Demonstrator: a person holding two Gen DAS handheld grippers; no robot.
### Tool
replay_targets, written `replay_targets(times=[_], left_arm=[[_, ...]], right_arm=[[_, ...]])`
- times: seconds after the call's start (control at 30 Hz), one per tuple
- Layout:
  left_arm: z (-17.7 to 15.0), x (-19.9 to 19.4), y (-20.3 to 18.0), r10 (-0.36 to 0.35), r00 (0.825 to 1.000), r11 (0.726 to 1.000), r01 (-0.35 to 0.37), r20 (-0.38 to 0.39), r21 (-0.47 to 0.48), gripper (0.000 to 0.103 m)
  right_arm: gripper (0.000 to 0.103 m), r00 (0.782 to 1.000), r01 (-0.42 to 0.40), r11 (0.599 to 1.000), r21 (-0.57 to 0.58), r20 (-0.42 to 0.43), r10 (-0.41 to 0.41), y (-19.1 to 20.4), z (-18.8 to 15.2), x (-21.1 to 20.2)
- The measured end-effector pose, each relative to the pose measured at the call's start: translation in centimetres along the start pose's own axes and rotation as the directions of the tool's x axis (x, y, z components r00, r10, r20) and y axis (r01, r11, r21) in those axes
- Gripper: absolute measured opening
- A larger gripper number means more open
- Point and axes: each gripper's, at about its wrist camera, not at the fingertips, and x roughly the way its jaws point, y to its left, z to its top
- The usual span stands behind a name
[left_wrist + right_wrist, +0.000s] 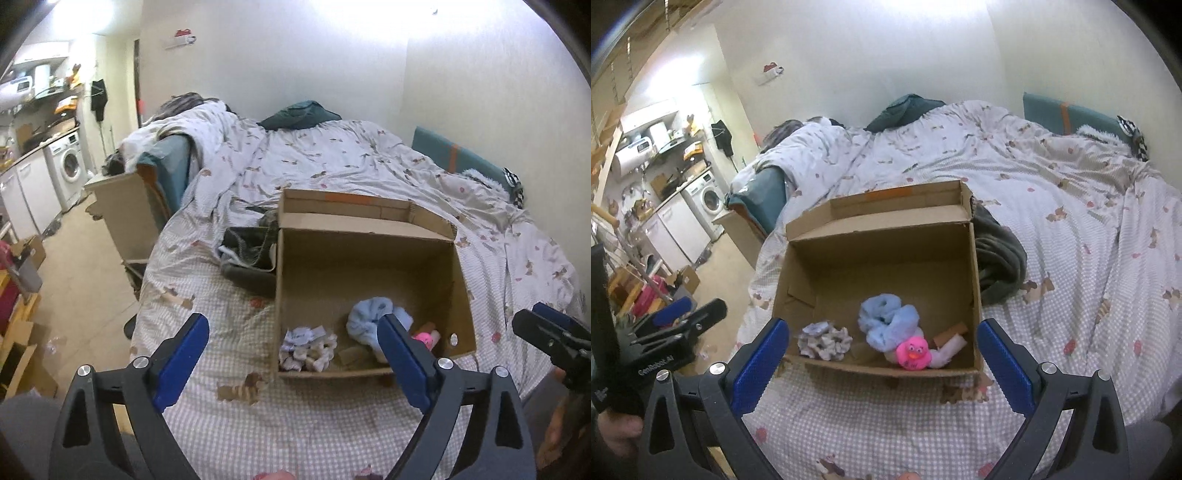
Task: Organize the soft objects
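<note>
Hovering: both grippers hang over the near edge of the bed, both empty.
Left gripper [293,354]: jaws spread wide, nothing between the blue pads; the right finger overlaps the box's near right corner in the left wrist view.
Right gripper [882,354]: jaws released, wide apart, gripping nothing; the box's near wall sits between the fingertips in its own view.
Cardboard box [975,266]: open, flaps up, standing on the checked bedsheet [1071,295].
Blue fluffy cloth [888,319]: bunched up inside the box, near the front wall, about centre.
White patterned scrunchie [824,339]: inside the box, front left, apart from the blue cloth.
Pink rubber duck [913,352]: inside the box, front right, touching the blue cloth; a pale roll [951,349] lies just beside it on the right.
Grey blanket [997,258]: crumpled on the bed, against the box's outer right wall in the right wrist view.
Dark bag [251,254]: on the bed, against the box's outer left wall in the left wrist view; contents too dim to tell.
Duvet [332,155]: rumpled across the far half of the bed, dark green pillow [301,115] at the wall.
Background: washing machine [68,162] at far left.
</note>
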Motion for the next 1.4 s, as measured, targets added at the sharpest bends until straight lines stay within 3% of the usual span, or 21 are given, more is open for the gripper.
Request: replay_targets(times=[0.1, 0.33, 0.5, 1.4], left_arm=[[-1.0, -0.8, 0.7, -0.008, 1.000, 1.000, 0.008, 0.015, -0.013, 0.100], [-2.7, -0.1, -0.1, 0.060, 0.998, 0.997, -0.061, 0.019, 0.045, 0.100], [-3.2, 0.9, 0.2, 0.020, 1.000, 1.000, -0.020, -0.020, 0.007, 0.101], [-3.1, 2.2, 0.0, 0.000, 0.999, 1.000, 0.001, -0.051, 0.003, 0.102]], right_arm=[[0.103, 1.000, 0.011, 1.000, -0.011, 0.000, -0.011, 0.0, -1.1, 0.0], [0.103, 0.999, 0.039, 0.999, -0.003, -0.017, -0.039, -0.5, -3.5, 1.2], [0.103, 0.998, 0.059, 0.998, 0.021, -0.015, -0.059, -1.1, -3.5, 2.0], [0.103, 0.996, 0.079, 0.997, -0.004, -0.031, -0.079, -0.9, -3.9, 3.3]])
